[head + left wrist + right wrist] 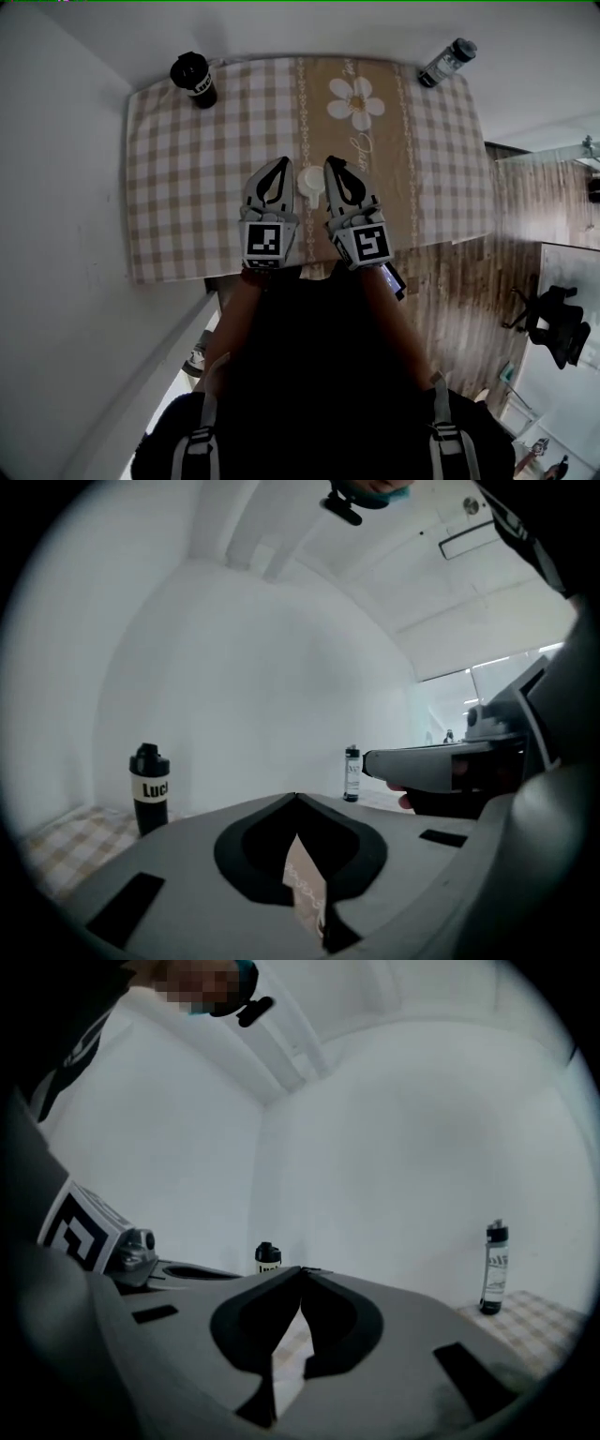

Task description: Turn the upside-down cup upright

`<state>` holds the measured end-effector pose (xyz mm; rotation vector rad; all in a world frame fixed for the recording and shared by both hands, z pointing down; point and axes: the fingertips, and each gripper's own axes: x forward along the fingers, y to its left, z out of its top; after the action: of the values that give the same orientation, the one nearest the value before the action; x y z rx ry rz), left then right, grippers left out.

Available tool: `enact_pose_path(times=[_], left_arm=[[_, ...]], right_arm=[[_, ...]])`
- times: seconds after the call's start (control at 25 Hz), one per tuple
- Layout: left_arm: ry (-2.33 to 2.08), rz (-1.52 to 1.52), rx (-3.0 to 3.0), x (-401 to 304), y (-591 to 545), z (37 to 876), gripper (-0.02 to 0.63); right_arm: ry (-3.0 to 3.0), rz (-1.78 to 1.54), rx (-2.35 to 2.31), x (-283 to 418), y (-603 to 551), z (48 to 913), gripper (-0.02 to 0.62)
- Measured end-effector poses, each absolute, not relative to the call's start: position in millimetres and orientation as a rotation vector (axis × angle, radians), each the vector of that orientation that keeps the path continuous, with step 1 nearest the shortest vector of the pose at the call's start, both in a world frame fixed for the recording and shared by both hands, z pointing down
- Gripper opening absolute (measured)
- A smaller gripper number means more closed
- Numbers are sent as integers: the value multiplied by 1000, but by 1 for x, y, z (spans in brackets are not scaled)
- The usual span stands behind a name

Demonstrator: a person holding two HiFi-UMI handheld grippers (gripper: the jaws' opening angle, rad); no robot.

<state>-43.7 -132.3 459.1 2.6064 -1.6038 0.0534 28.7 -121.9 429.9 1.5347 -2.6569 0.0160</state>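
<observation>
The table takes up most of the room in front of the person. It is covered by a beige-and-white checked cloth with a tan band down the middle and a white daisy printed near the table's far edge. Off the table's right side there is wood flooring, and a black office chair stands well away from the table's near-right corner.

The person stands at the table's near edge with both arms held out over it. The left gripper is above the table's middle, a little left of the tan band, and its own view shows the jaws pressed together with nothing between them. The right gripper is alongside it, over the band, and its jaws are closed and empty as well. Both point towards the table's far edge.

A black bottle with a white label stands upright at the table's far-left corner. A clear bottle with a dark cap stands at the far-right corner.

The white cup sits on the tan band near the table's centre, in the gap between the two grippers. Neither gripper seems to be touching it. From above I cannot tell which way up it stands.
</observation>
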Motion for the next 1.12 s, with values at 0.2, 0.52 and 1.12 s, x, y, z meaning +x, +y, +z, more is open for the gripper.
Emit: enact_pose_path(times=[0.2, 0.52, 1.12], left_arm=[[-1718, 14, 2597, -49, -107, 429, -6], [-1819, 84, 2603, -23, -34, 415, -6], [-1965, 194, 2540, 41, 130, 402, -5]], right_arm=[[-2711, -156, 1530, 8, -99, 397, 5], [-2772, -183, 1485, 24, -28, 381, 5], [-2819, -100, 1424, 90, 125, 389, 5]])
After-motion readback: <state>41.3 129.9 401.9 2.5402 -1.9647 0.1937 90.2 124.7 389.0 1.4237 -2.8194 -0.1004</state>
